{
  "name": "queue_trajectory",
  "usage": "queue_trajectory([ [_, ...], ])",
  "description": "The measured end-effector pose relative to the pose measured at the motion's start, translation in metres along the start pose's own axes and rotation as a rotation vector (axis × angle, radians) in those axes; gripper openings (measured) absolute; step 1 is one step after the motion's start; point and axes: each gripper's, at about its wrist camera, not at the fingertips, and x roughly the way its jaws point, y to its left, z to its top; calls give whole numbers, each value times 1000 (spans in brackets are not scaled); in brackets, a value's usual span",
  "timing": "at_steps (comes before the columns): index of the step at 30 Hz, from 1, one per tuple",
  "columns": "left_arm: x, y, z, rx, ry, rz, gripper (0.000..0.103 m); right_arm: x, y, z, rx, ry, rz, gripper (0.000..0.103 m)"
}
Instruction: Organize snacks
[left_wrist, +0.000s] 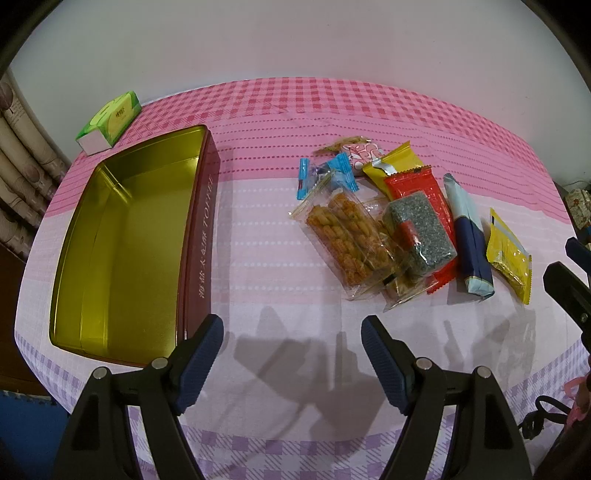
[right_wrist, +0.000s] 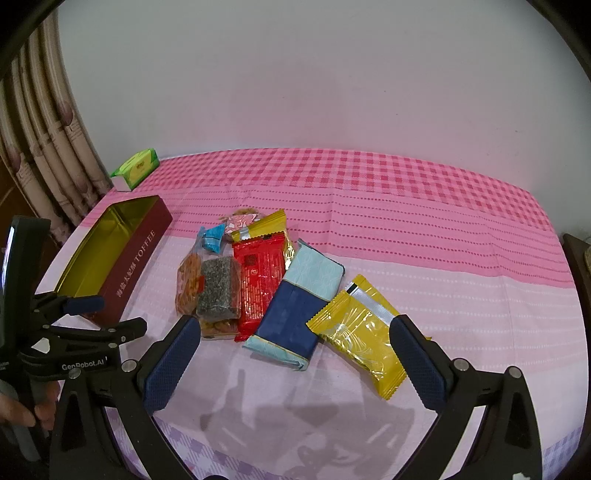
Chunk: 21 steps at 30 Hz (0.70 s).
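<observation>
An open maroon toffee tin (left_wrist: 201, 236) with a gold inside lies at the left, empty; it also shows in the right wrist view (right_wrist: 136, 266). A pile of snack packets sits to its right: a clear pack of orange twists (left_wrist: 343, 240), a grey sesame bar (left_wrist: 421, 230), a red packet (right_wrist: 260, 280), a blue packet (right_wrist: 295, 314), a yellow packet (right_wrist: 360, 332). My left gripper (left_wrist: 291, 332) is open and empty, near the tin's front corner. My right gripper (right_wrist: 295, 332) is open and empty, just short of the blue and yellow packets.
A green tissue box (left_wrist: 109, 123) stands at the table's back left corner. The pink checked tablecloth (right_wrist: 406, 206) covers the table up to a white wall. Curtains (right_wrist: 44, 155) hang at the left. The left gripper also shows at the right wrist view's left edge (right_wrist: 110, 314).
</observation>
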Motion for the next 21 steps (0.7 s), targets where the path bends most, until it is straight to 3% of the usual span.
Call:
queue_trajectory([
  [11,2,4,0,-8,5,0,79,1,-2,-4,-24,10,3,102],
  [21,5,8,0,-18,11,-1,79,10,-30,0,-126,56,36,102],
])
